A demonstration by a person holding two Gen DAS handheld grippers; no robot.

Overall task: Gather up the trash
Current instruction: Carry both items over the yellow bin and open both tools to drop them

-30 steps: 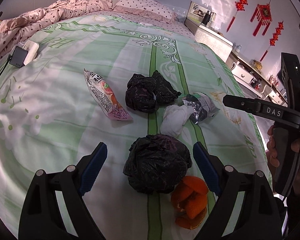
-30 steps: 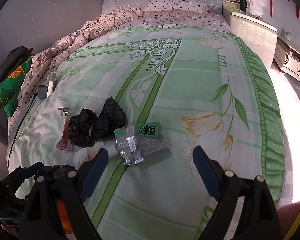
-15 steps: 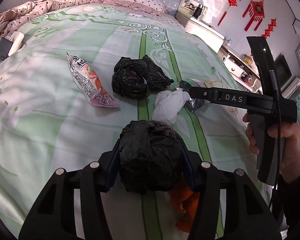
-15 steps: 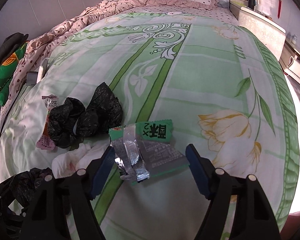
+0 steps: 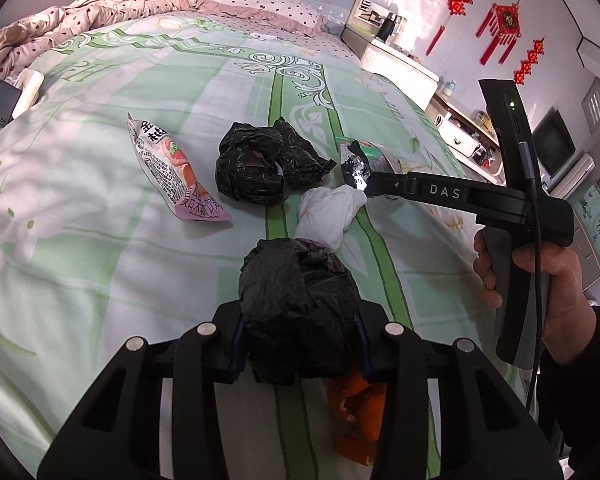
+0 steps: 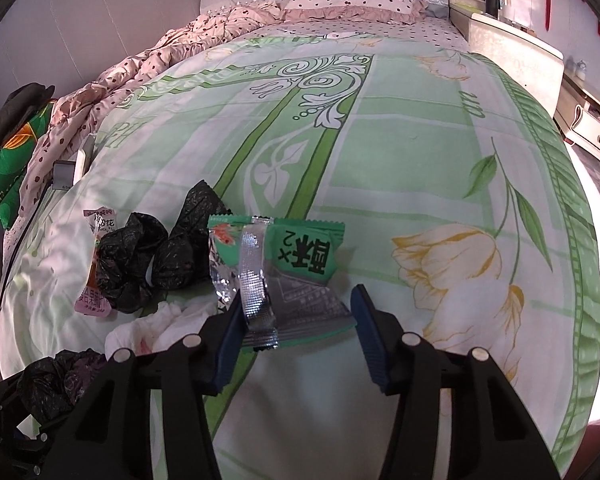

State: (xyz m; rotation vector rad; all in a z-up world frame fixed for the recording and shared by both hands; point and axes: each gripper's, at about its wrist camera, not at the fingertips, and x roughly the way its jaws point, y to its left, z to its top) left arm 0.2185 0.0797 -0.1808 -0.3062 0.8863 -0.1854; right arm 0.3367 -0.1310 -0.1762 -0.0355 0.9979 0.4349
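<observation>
My left gripper (image 5: 300, 344) is shut on a crumpled black plastic bag (image 5: 298, 308), held just above the bed. Orange peel (image 5: 358, 420) lies on the sheet under it. My right gripper (image 6: 296, 332) is open around a green and silver snack wrapper (image 6: 292, 272), fingers on either side of its near end; it also shows in the left wrist view (image 5: 364, 160). A second black bag (image 5: 264, 168), a white crumpled tissue (image 5: 328, 216) and a pink-white snack packet (image 5: 172, 172) lie on the green floral bedsheet (image 5: 100, 240).
A polka-dot quilt (image 5: 60, 28) and pillow (image 5: 260, 4) lie at the bed's head. A charger and white box (image 5: 12, 96) sit at the left edge. A white nightstand (image 5: 396, 60) and cabinets (image 5: 468, 136) stand right of the bed.
My left gripper closed on the near black bag and lifted it slightly. My right gripper moved forward and down, narrowing around the green wrapper.
</observation>
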